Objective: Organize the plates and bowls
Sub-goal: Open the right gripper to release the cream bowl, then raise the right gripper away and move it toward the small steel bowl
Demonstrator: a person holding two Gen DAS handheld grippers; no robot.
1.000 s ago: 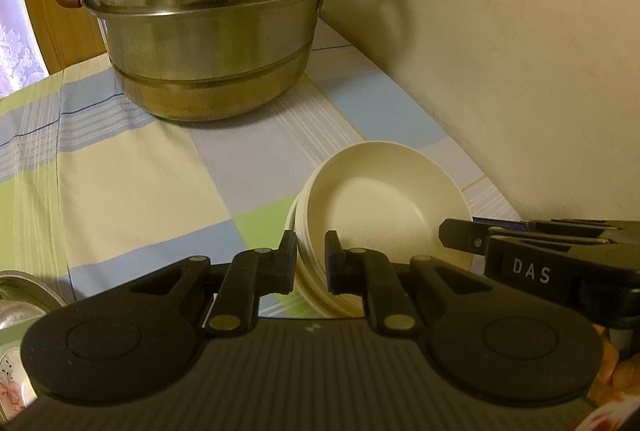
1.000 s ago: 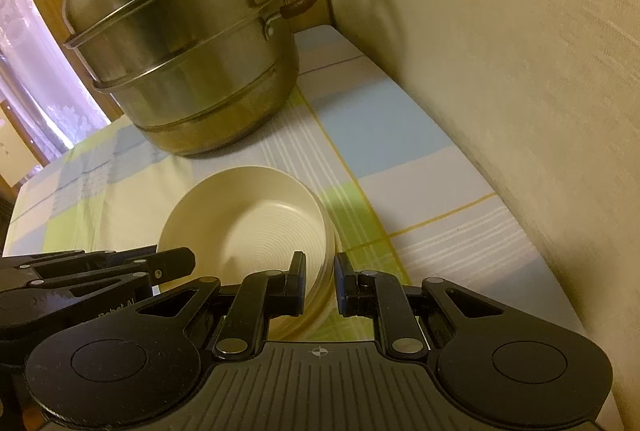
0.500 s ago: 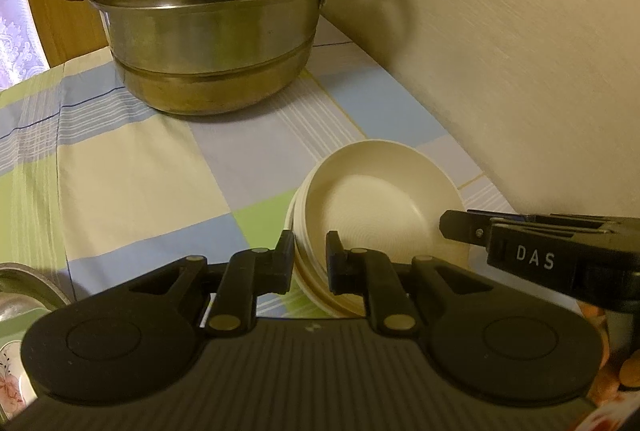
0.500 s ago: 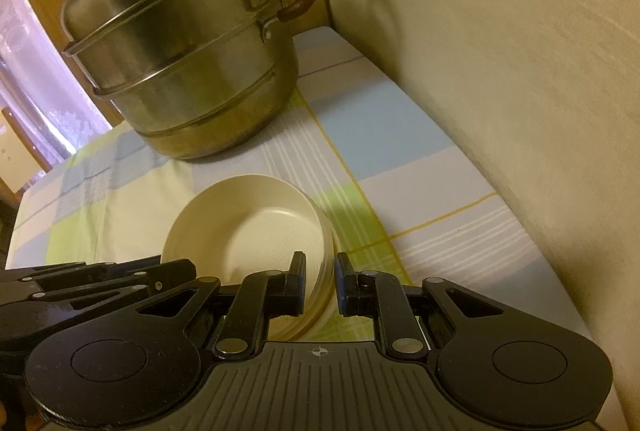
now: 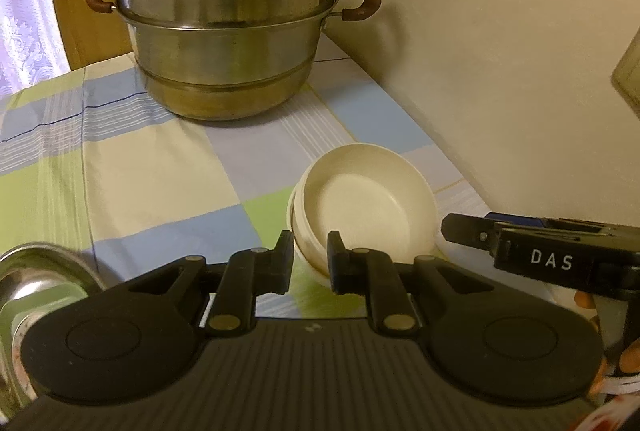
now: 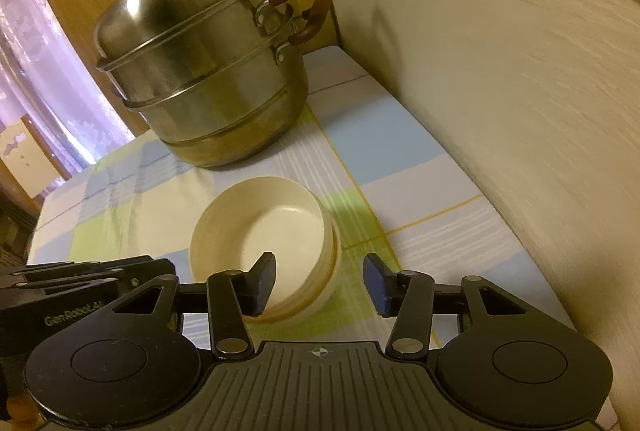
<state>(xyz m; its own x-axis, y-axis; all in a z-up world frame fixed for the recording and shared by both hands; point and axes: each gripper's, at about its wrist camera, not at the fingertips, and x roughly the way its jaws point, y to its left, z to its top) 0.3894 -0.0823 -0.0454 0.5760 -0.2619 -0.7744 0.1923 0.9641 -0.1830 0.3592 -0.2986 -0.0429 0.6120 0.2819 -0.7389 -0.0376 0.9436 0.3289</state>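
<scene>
At the left edge of the left wrist view, a shiny metal dish (image 5: 36,279) pokes in, resting on the surface (image 5: 140,171), which has a checked cloth over it. Further back, a tall steel steamer pot (image 5: 224,43) with brown handles stands near the wall (image 5: 500,71).

Your left tool (image 5: 310,259) has its jaws drawn close together with only a narrow gap between them, and it grips nothing. The stack of cream bowls (image 5: 368,199) sits on the cloth just ahead of its tips and a little to the right. The near rim shows through the gap but lies beyond it, not pinched. From the right wrist view, this tool's tips stop just short of the stack's left side.

Your right tool (image 6: 320,281) has just been opening and its jaws now stand wide apart. The stack's near rim lies ahead of the gap and toward its left half. The left finger (image 6: 262,281) overlaps the top bowl in that view, but neither pad presses on it, so the bowls are released. The top bowl sits slightly askew on the ones beneath. To the right of the stack there is bare cloth, then the wall.
</scene>
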